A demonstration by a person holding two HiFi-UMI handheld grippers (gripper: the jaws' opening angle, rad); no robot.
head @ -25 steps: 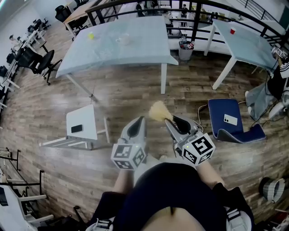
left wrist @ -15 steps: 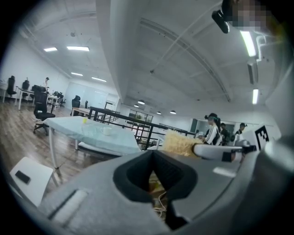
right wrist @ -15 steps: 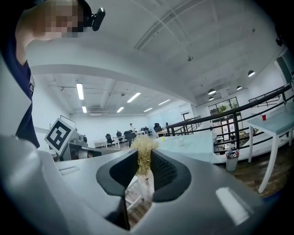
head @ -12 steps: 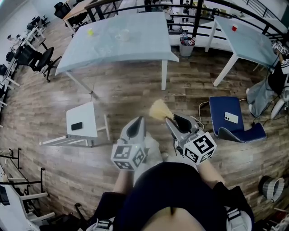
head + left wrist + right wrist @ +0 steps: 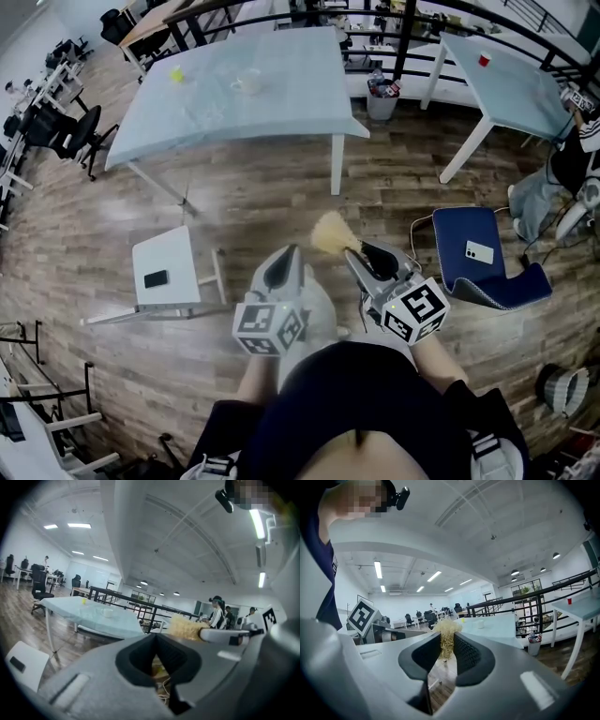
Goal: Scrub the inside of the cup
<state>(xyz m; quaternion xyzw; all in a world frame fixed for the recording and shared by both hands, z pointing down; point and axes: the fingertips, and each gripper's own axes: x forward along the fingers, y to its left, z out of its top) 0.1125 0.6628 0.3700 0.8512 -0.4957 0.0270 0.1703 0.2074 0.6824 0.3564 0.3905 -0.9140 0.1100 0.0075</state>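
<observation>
Ahead, open floor (image 5: pixel 272 202) separates the scrubber (image 5: pixel 328 232) from the table (image 5: pixel 281 94).

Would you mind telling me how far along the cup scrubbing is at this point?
Done: the right tool is closed on a straw-coloured scrubber. In hand: the left tool is shut and empty, and both tools are over the wooden floor, well short of the table. Left: the cup stands untouched on that table, so reaching it, holding it and scrubbing its inside all remain.

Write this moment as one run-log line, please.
left gripper: shut, empty | right gripper: shut on scrubber | cup: on table, far ahead, not reached
</observation>
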